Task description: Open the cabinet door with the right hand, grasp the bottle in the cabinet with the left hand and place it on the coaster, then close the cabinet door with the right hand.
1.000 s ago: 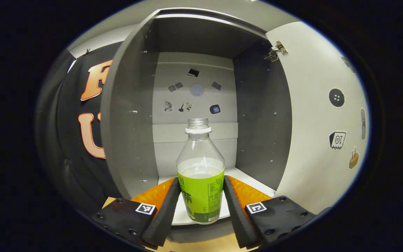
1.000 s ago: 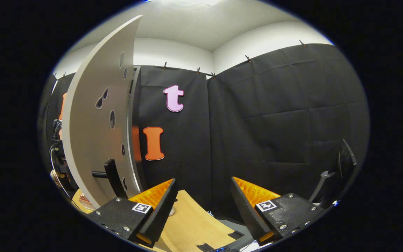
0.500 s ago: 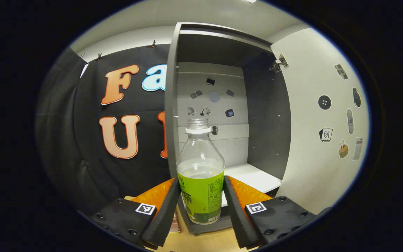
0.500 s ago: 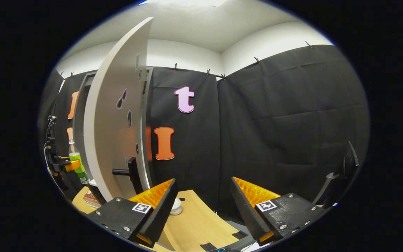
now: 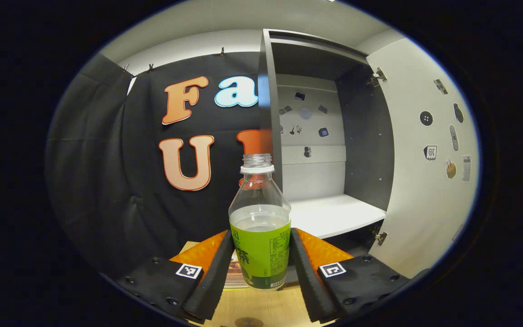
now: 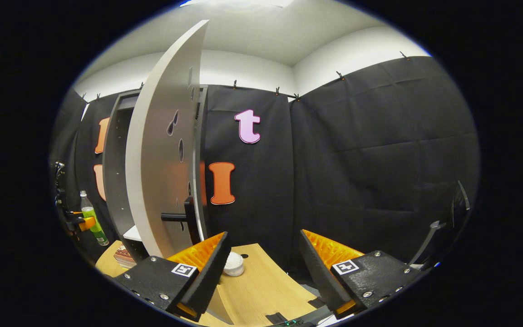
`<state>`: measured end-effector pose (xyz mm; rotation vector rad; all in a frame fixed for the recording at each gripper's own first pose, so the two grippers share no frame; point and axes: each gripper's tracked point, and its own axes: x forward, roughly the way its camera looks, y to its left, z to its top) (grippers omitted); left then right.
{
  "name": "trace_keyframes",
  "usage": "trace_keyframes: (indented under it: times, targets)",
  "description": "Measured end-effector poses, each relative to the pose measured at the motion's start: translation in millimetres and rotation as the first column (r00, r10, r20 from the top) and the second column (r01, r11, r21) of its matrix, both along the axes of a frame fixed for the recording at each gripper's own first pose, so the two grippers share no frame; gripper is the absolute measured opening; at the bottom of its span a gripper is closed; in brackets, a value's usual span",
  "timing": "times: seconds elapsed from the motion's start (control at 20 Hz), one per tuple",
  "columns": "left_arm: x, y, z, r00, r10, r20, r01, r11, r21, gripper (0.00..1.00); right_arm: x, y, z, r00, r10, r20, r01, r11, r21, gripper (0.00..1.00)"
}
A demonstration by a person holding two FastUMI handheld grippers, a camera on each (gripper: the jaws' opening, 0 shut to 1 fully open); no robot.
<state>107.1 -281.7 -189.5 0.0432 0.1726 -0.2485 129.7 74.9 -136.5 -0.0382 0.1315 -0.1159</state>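
The left gripper (image 5: 259,254) clamps both fingers on the bottle (image 5: 260,227), upright so nothing spills, clear of the cabinet (image 5: 334,150) and above the table (image 6: 261,290); the right gripper (image 6: 263,259) waits wide open and empty near the open door (image 6: 161,150) for closing.
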Motion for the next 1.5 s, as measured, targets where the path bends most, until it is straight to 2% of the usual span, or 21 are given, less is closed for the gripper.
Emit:
trace_keyframes:
  times: [0.15,0.2,0.75,1.25,1.5]
  targets:
    - [-9,19,-19,1.0,0.023,0.003,-0.023,1.0,0.014,0.79,-2,2,-2,1.0,0.002,-0.002,-0.002,1.0,0.006,0.98]
    - [-12,22,-31,1.0,0.03,-0.009,-0.03,0.999,0.011,0.79,0,2,-2,1.0,0.002,-0.006,-0.002,1.0,0.008,0.93]
    - [-45,56,-132,0.995,0.05,-0.09,-0.049,0.999,0.009,0.79,-5,-1,-3,1.0,-0.021,-0.019,0.021,1.0,0.007,0.93]
    - [-73,69,-237,0.981,0.094,-0.169,-0.091,0.995,0.028,0.79,-16,-4,-8,0.996,-0.056,-0.065,0.057,0.998,0.003,0.93]
    - [-77,67,-276,0.974,0.107,-0.197,-0.108,0.994,0.005,0.8,-19,-6,-6,0.995,-0.071,-0.073,0.071,0.997,0.0,0.93]
